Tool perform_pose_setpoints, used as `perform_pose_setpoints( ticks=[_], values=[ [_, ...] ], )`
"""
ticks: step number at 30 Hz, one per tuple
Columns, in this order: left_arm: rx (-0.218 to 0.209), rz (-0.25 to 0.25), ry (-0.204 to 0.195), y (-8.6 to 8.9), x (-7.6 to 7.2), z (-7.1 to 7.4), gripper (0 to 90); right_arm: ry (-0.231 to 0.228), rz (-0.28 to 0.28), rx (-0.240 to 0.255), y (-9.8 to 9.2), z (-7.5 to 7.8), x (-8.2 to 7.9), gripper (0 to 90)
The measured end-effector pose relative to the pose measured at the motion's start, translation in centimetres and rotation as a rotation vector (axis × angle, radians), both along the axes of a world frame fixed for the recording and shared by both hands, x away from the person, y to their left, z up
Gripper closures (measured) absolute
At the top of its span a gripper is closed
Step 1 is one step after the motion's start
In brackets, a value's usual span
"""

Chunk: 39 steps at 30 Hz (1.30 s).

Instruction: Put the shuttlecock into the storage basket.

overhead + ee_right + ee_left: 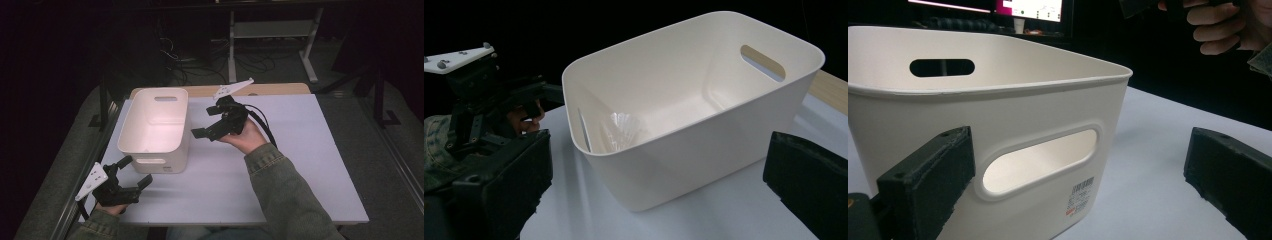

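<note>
A white plastic bin [172, 162] with slot handles stands on the left half of the white table [300, 165]. Inside it, near one corner, lies a small clear ribbed plastic item [621, 131]. My left gripper [137, 170] sits low at the table's front left, open, facing the bin's near wall [1048, 110] with its handle slot and barcode label. My right gripper [205, 122] is held up beside the bin's right side, open, looking down into the bin [704, 150]. Neither gripper holds anything. The left gripper [484, 100] appears beyond the bin in the right gripper view.
A wooden strip [280, 89] runs along the table's back edge. Behind it on the dark floor stand a white metal frame [270, 30] and loose cables [200, 70]. A lit monitor [1028, 7] glows far off. Bare tabletop lies to the right and front.
</note>
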<state>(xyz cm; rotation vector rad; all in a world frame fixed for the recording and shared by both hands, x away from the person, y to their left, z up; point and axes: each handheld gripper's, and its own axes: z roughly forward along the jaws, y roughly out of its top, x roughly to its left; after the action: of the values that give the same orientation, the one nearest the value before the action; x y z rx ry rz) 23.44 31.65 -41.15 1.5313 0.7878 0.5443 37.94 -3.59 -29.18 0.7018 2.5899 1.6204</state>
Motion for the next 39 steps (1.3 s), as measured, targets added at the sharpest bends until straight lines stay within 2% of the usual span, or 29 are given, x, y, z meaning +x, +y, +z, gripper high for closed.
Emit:
perform_pose_setpoints(
  ticks=[12,17,25,33,39],
  values=[
    [0.004,0.002,0.000,0.1,0.0,0.0,0.0,0.011,-0.020,0.007,-1.9,-1.4,-0.5,0.0],
    [0.004,0.000,-0.004,0.0,0.0,0.0,0.0,0.022,-0.038,0.036,-3.3,-1.7,-0.7,0.0],
    [0.003,0.003,0.000,0.0,0.0,0.0,0.0,0.020,-0.058,0.041,-5.3,-2.2,-1.0,0.0],
    [0.003,0.003,-0.008,0.1,-0.1,0.0,0.0,-0.011,-0.110,0.068,-7.9,-3.0,-1.6,0.0],
    [-0.007,0.007,-0.006,0.1,-0.2,0.0,0.0,-0.003,-0.131,0.092,-9.6,-3.5,-2.0,0.0]
  ],
)
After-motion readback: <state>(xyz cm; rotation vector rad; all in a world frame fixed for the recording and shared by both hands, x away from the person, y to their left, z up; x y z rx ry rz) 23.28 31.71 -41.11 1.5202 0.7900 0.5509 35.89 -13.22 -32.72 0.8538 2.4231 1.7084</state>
